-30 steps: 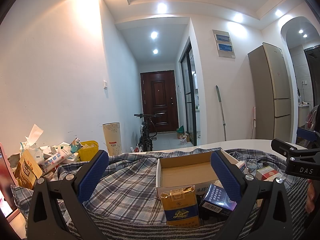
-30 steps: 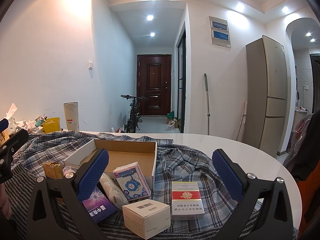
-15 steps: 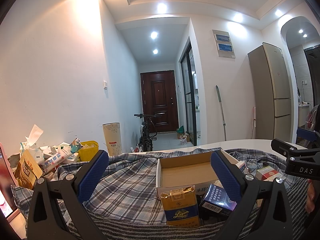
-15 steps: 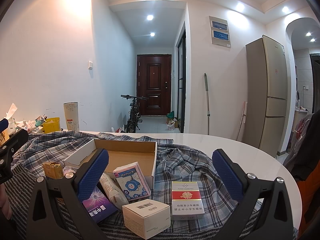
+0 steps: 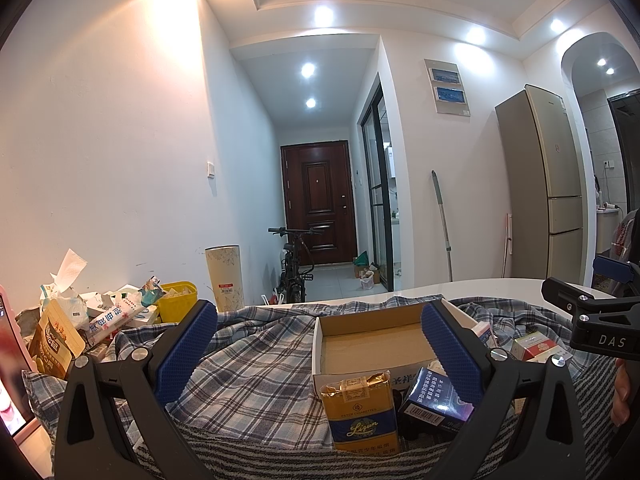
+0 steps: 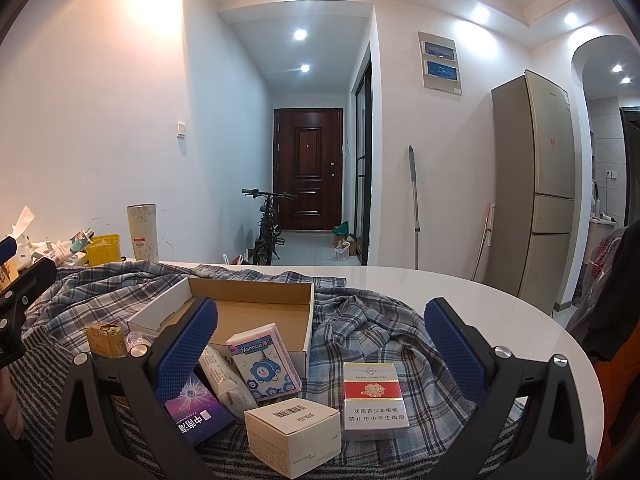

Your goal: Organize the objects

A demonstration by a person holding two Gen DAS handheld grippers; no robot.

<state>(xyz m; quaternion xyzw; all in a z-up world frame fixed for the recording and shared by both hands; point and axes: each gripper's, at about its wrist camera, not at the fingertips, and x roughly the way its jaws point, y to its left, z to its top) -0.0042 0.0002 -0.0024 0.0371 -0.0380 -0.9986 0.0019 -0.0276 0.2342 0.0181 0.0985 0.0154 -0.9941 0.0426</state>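
An empty shallow cardboard box (image 5: pixel 372 344) (image 6: pixel 256 316) lies on a plaid cloth (image 5: pixel 256 376) (image 6: pixel 372 332). In front of it stand a gold-and-blue cigarette pack (image 5: pixel 362 414) (image 6: pixel 105 339) and a dark blue pack (image 5: pixel 434 400) (image 6: pixel 196 410). The right wrist view also has a pink tissue pack (image 6: pixel 262 360), a white carton (image 6: pixel 292 434) and a red-and-white cigarette pack (image 6: pixel 374 398). My left gripper (image 5: pixel 318 350) is open, hovering just short of the packs. My right gripper (image 6: pixel 320 350) is open above the small items, holding nothing.
A heap of snack bags, tissues and a yellow tub (image 5: pixel 178 300) sits at the left with a tall paper tube (image 5: pixel 224 276) behind. The round white table (image 6: pixel 500 320) shows bare past the cloth on the right. A phone edge (image 5: pixel 10 380) lies far left.
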